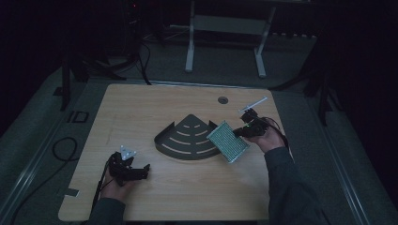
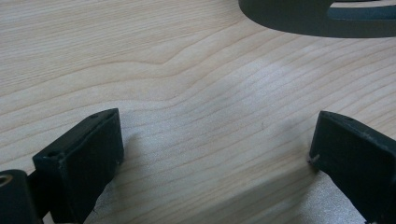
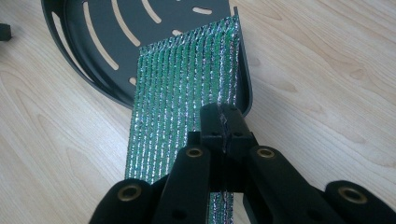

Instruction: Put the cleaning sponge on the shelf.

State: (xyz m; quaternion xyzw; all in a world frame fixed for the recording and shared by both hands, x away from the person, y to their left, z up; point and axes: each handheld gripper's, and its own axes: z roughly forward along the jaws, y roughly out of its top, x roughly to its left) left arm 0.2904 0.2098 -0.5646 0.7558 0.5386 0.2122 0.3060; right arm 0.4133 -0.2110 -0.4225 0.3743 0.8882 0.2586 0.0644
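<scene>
A dark fan-shaped slotted tray (image 1: 187, 138) lies in the middle of the wooden table. My right gripper (image 1: 241, 132) is shut on the edge of a green and silver ribbed pad (image 1: 228, 141), held over the tray's right corner. In the right gripper view the ribbed pad (image 3: 182, 93) stretches away from the pinched jaws across the rim of the slotted tray (image 3: 93, 42). My left gripper (image 1: 141, 169) rests low on the table near the front left, open. In the left gripper view its fingers (image 2: 84, 154) stand wide apart over bare wood, with the tray's rim (image 2: 299, 18) at the top.
A round cable hole (image 1: 222, 100) sits near the table's far edge. A white desk frame (image 1: 225, 33) stands on the floor beyond the table. Cables (image 1: 61, 150) lie on the floor at the left.
</scene>
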